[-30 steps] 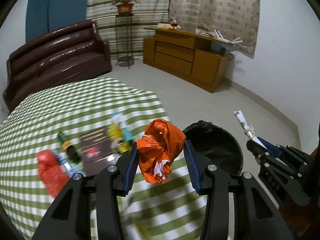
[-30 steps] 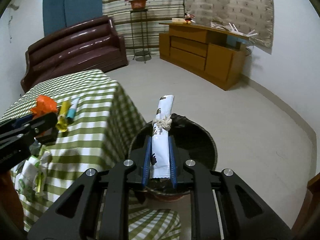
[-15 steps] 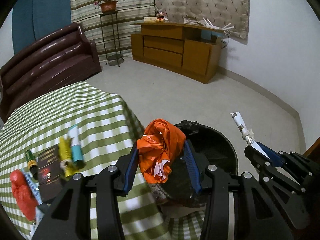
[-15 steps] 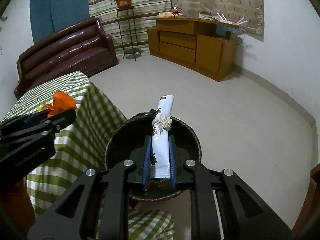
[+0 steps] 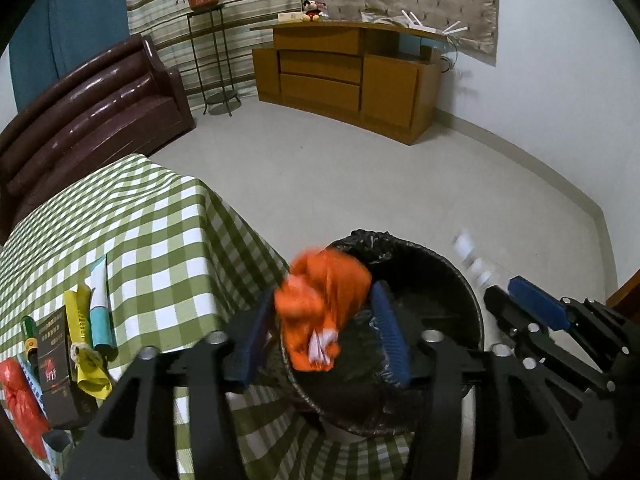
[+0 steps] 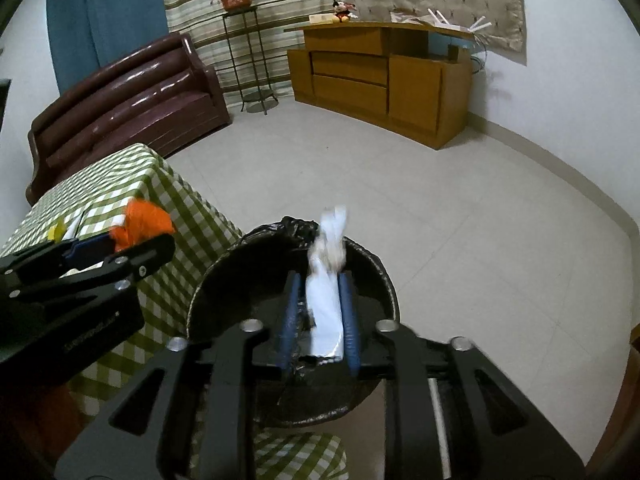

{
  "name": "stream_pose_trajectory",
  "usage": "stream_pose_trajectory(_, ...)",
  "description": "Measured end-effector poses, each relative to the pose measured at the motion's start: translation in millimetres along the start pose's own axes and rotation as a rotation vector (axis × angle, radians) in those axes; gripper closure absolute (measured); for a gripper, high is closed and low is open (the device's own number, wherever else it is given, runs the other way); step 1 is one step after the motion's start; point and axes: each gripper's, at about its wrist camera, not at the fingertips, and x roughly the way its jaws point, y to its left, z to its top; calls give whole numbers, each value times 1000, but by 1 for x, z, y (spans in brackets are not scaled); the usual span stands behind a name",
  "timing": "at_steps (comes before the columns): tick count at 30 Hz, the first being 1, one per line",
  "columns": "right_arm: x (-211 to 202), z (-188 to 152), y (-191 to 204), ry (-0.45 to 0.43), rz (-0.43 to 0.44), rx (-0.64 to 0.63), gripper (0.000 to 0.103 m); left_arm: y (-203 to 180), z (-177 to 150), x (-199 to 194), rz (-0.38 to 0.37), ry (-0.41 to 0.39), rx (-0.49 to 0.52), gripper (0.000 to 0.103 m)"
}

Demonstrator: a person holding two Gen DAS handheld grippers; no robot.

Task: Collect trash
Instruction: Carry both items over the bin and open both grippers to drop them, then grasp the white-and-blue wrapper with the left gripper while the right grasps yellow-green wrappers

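Over the bin: we hold both grippers above the black-lined trash bin (image 5: 432, 280).
Bench (image 5: 152, 232): checked cloth, more litter lying on it.
Left gripper (image 5: 326, 340): jaws opening, orange bag (image 5: 324, 300) loose between them.
Right gripper (image 6: 320, 320): jaws opening, white wrapper (image 6: 326, 304) between them.

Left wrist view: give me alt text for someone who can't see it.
The left gripper, jaws opening, has a crumpled orange bag between its fingers over a black-lined bin. Left of it, a checked tablecloth holds more litter; at right, the right gripper, also opening, has a blurred white wrapper at its tips.
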Motion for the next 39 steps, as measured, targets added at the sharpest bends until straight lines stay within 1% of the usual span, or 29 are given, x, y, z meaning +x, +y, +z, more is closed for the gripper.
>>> stream_pose_trajectory(5, -2, 0, -1, -3, -9, 6, 71, -3, 1, -1, 0, -9, -9, 37)
stream_pose_trajectory(12, -15, -1, 1, -13, -23, 19, 65, 4, 1, -15, -1, -20, -21, 35)
stream_pose_trajectory(13, -17, -2, 3, -15, -21, 18, 63, 6, 0, -19, 3, -25, -24, 35)
stream_pose_trajectory(15, -22, -3, 7, -23, -16, 17, 56, 12, -3, -26, 9, -31, -32, 33)
stream_pose_trajectory(17, -27, -4, 14, -30, -14, 7, 54, 20, -6, -36, 12, -35, -41, 33)
stream_pose_trajectory(20, -33, -6, 27, -23, -11, -21, 53, 31, -12, -49, 28, -41, -47, 33)
stream_pose_trajectory(23, -40, -8, 42, -20, 13, -31, 48, 46, -17, -63, 45, -49, -68, 33)
stream_pose_trajectory(30, -57, -18, 90, -16, 85, -97, 48, 87, -36, -97, 107, -72, -110, 33)
stream_pose_trajectory(39, -76, -40, 155, -3, 175, -201, 48, 149, -75, -137, 211, -85, -189, 31)
